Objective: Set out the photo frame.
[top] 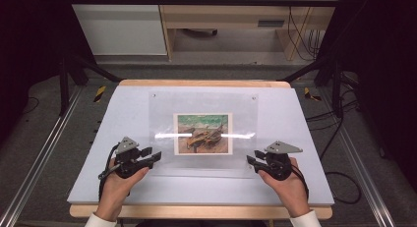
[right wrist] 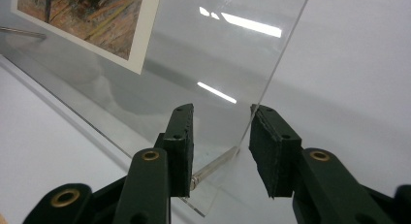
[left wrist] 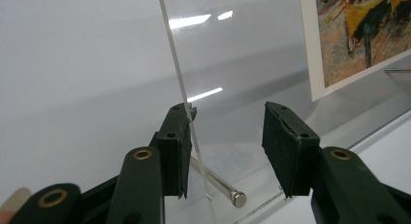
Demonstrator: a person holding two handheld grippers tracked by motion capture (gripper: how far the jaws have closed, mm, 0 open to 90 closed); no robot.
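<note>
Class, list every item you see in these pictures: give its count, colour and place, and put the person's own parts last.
Table: one, pale grey-white top with wooden edge, centre.
Acrylic frame: one, clear, mid-table; its near corners rest on metal standoff pins.
Picture: one, white border, green, brown and yellow painting, inside the frame.
Standoff pins: two seen, silver, under the near corners.
Cabinet: one, white, behind the table.
Wooden furniture: one, light wood, back.
Cables: several, black, on the floor at right.
Left claw: one, black, at the frame's near-left corner, the edge against one pad, the other pad apart.
Right claw: one, black, at the near-right corner, pads not pressing.
Hands: two, white cuffs, bottom edge.
</note>
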